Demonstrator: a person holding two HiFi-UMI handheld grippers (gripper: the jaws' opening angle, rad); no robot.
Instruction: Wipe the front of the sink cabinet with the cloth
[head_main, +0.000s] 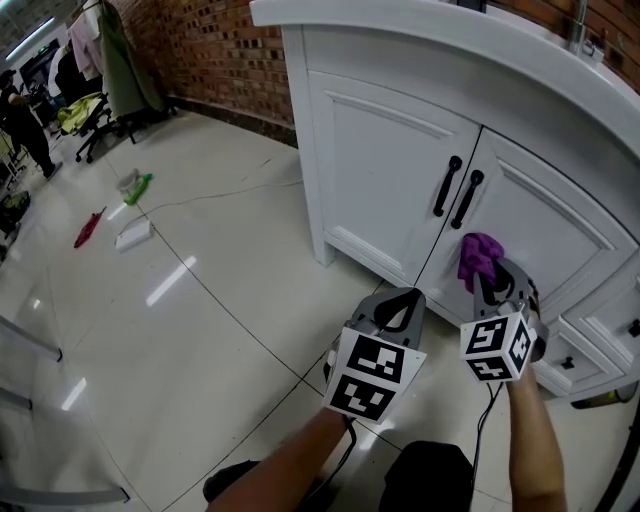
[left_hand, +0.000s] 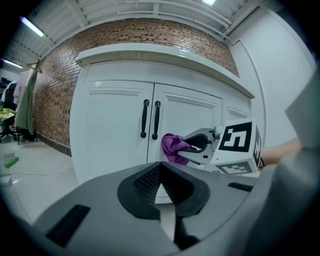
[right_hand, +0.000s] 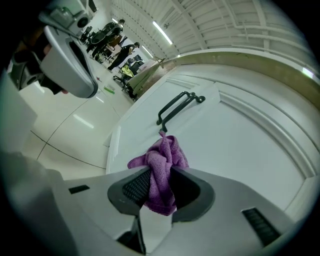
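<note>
Holding both forearms low and forward, one grey two-jaw gripper with a marker cube in each hand. Resting the left gripper (head_main: 403, 300) idle just short of the cabinet, jaws pressed together on nothing, tips aimed at the doors. Clamping the right gripper (right_hand: 156, 187) tight on a crumpled purple terry cloth (right_hand: 161, 165), with the wad bulging out past the tips. Reaching higher and further in with the right than with the left, wrist tipped up toward the panel. Bringing the wad right up to the right-hand door of the white panelled sink cabinet (head_main: 380, 160), just below the pair of black bar handles (head_main: 458, 192); touching or a hair off, too close to call. Reads as the wiping step itself, early on, with most of the front left to cover. Next up, at a guess: pressing in and sweeping across the panel, steering clear of the handles, then working over to the left door. Beyond, a glossy pale tiled floor (head_main: 180, 300) and a red brick wall (head_main: 220, 50).
</note>
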